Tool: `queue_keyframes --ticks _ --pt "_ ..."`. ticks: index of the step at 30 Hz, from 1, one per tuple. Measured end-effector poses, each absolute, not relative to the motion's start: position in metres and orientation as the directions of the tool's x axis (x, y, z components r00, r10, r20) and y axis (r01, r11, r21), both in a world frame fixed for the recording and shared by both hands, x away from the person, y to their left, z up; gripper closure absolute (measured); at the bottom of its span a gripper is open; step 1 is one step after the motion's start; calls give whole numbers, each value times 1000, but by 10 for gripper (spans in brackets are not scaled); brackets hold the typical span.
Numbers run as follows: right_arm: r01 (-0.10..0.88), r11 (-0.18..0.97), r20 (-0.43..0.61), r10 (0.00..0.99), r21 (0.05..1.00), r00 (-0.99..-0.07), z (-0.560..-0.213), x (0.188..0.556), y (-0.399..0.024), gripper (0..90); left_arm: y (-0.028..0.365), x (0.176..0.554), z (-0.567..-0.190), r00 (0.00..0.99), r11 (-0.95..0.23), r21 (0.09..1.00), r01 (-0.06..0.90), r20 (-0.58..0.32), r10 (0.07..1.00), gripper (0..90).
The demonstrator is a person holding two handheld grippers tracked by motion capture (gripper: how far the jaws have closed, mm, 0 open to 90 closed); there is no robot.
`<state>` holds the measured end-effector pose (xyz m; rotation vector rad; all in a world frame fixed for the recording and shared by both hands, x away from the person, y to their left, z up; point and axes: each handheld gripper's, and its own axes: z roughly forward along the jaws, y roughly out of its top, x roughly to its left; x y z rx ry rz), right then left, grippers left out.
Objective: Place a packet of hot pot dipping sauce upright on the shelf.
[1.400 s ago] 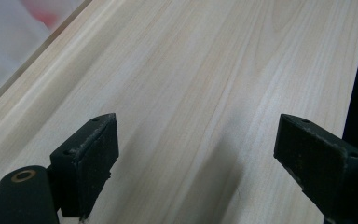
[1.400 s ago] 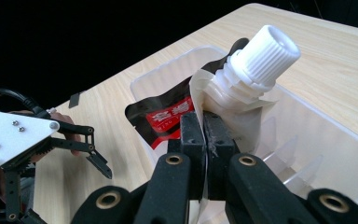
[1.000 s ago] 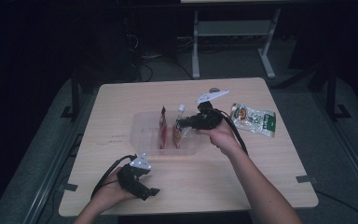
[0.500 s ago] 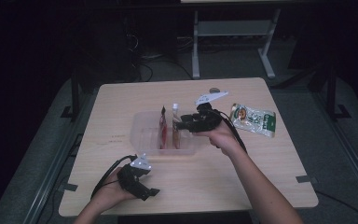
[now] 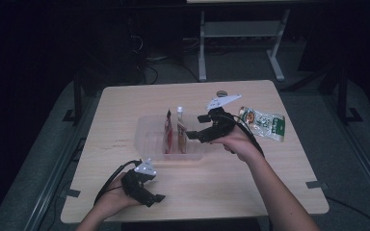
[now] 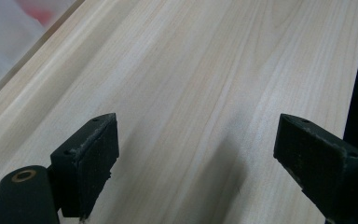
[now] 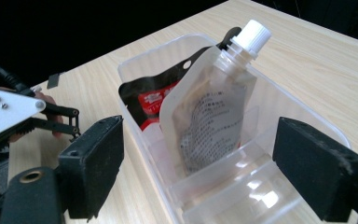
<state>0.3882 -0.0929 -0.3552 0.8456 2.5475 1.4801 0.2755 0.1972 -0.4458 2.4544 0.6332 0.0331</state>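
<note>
Now your right gripper (image 5: 192, 133) is spreading wide, letting go of the spouted pouch (image 7: 209, 116), which is standing in the clear bin (image 5: 147, 139); your left gripper (image 6: 196, 163) is staying spread over the counter (image 5: 125, 103).

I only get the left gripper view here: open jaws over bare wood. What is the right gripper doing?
Observer: The right gripper faces a clear bin; its jaws have just been opening and grip nothing.
Operator: Anything in the bin?
Observer: A white-capped pouch stands upright in it, free, just ahead of the jaws.
Operator: Is it alone in there?
Observer: No, a red and black pouch stands beside it in the bin.
</note>
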Motion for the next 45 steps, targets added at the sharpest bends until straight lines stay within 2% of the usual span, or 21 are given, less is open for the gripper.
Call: queue_keyframes --ticks 21,32,42,45 --pt "400 397 158 518 826 -841 -362 348 -135 154 197 274 -444 883 -699 566 436 -119 454 135" --pt "432 422 161 541 797 -825 -388 325 -166 152 197 274 -444 884 -701 565 435 -118 453 135" --pt "497 399 166 628 770 -761 -401 341 -197 160 197 275 -444 889 -714 554 428 -116 443 136" --pt "519 387 153 671 762 -725 -403 350 -206 197 196 275 -444 890 -713 557 425 -114 442 136"
